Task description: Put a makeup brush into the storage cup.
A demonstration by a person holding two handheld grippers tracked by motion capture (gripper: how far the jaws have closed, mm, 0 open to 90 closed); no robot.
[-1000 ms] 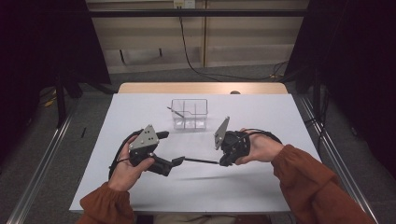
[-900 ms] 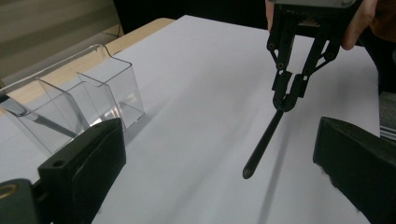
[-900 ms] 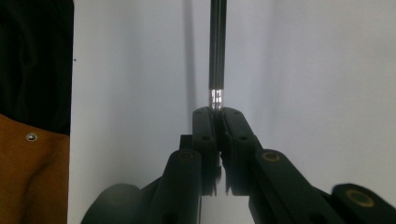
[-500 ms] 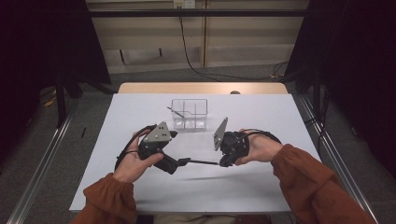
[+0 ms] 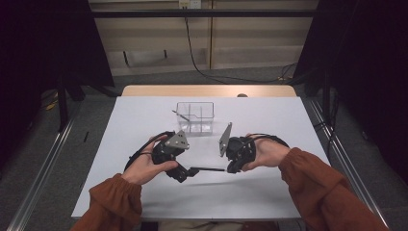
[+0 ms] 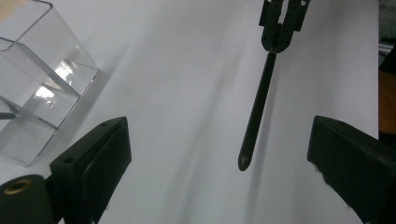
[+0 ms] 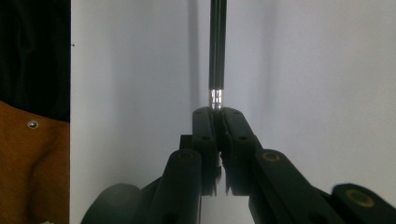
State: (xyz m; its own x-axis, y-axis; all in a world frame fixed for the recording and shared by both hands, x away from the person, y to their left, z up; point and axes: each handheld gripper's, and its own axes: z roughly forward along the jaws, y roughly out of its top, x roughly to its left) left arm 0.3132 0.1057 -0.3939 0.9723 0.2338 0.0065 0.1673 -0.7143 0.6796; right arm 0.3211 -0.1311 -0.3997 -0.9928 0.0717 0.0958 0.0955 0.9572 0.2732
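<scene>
A slim black pen (image 5: pixel 208 169) lies level just above the white table (image 5: pixel 269 125). My right gripper (image 5: pixel 230 167) is shut on its end, beside a silver ring (image 7: pixel 215 97). In the right gripper view the shaft (image 7: pixel 217 46) runs straight out from the closed jaws (image 7: pixel 217 114). My left gripper (image 5: pixel 185 173) is open and faces the pen's free rounded tip (image 6: pixel 243 161), which points in between its two wide-apart jaws (image 6: pixel 219 137) without touching either. In the left gripper view the right gripper (image 6: pixel 280 23) shows at the far end of the pen.
A clear divided plastic box (image 5: pixel 195 117) stands on the table behind the grippers, with a thin dark stick (image 5: pixel 179 115) leaning in it. Its corner (image 6: pixel 42 84) shows at the left of the left gripper view. An orange sleeve (image 7: pixel 32 154) lies near the right gripper.
My left gripper has moved right, toward the pen's free end and the right gripper. The right gripper and the pen have stayed where they were.
</scene>
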